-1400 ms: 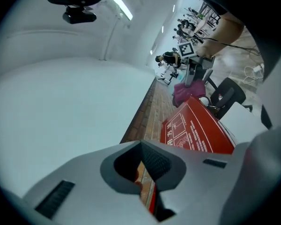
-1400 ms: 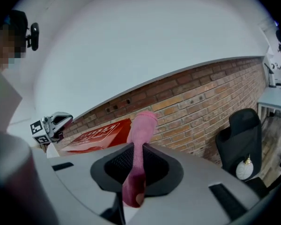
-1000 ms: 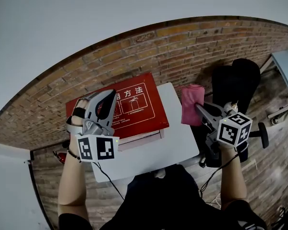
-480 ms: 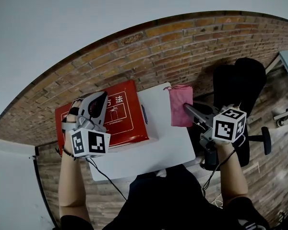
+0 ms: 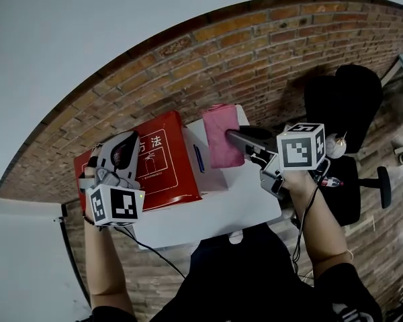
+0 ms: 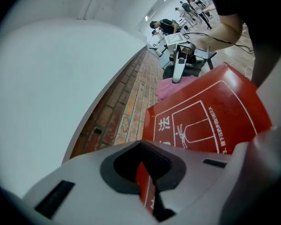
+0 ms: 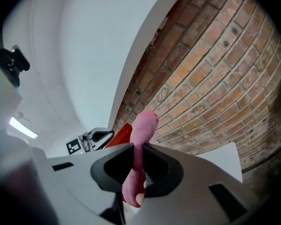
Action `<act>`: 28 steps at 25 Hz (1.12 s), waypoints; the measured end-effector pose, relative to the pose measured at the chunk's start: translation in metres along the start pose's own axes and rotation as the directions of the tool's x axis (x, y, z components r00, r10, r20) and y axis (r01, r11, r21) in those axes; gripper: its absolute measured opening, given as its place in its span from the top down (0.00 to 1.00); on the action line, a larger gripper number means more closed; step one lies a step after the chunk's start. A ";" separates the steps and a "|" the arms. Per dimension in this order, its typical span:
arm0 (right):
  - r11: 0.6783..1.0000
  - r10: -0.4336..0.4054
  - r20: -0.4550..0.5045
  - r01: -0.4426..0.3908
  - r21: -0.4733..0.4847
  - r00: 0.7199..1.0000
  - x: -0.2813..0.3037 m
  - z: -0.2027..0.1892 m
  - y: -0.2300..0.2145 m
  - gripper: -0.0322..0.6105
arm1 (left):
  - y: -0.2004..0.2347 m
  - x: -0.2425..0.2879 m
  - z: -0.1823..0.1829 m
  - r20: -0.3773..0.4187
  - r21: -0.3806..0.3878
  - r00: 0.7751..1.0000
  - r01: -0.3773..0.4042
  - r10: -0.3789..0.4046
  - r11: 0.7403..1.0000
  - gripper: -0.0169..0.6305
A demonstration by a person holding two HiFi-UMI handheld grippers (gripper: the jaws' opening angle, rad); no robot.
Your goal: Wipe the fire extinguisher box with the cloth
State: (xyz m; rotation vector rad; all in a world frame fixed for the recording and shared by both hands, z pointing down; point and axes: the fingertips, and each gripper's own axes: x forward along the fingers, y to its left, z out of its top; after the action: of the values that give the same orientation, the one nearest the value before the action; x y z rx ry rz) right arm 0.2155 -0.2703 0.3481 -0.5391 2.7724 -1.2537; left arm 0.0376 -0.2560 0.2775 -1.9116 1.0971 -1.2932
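1. head view, far left: the left gripper (image 5: 125, 146) lies on the red front of the fire extinguisher box (image 5: 166, 158), near the box's left edge. its jaws are closed together with nothing between them. the left gripper view shows only the red panel through the slit behind them.
2. a second ago this gripper sat nearer the middle of the red panel. it has slid toward the left edge and dipped a little, so it looks like a steadying press rather than a grip.
3. the box takes up the left part of the white table (image 5: 218, 213), with its white side and a blue handle turned toward the table's right half.
4. the pink cloth (image 5: 223, 136) now hangs by the table's far edge, just beside the box's right side. whether it touches yet i cannot tell. a second ago it was out past the table's right edge, so it has been carried left toward the box.
5. the right gripper (image 5: 238, 139) is clamped on the cloth. its own view shows the pink fold pinched between the jaws and sticking up past them.
6. judged from this, wiping has not begun, but the approach is almost done. next the cloth must be laid flat on the box and dragged across it.
7. far right, a black chair (image 5: 342, 102) stands well clear of the work.
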 end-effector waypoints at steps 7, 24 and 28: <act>0.993 0.069 -0.063 -0.062 0.099 0.996 0.044 -0.004 0.001 0.85 | -0.003 0.003 -0.001 -0.014 -0.008 0.999 0.033 -0.033 0.999 0.94; 0.880 0.352 -0.030 -0.320 0.352 0.936 0.088 -0.010 0.020 0.86 | -0.004 0.004 -0.002 -0.019 -0.013 0.999 0.032 -0.032 0.999 0.94; 0.901 0.297 -0.057 -0.260 0.347 0.953 0.093 -0.018 0.001 0.85 | -0.004 0.004 -0.005 -0.028 -0.006 0.999 0.032 -0.032 0.999 0.94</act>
State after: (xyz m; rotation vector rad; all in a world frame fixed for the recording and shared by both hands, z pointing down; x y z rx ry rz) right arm 0.1241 -0.2872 0.3682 -0.0454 2.5073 -1.6716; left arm 0.0353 -0.2579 0.2841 -1.9274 1.0891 -1.3395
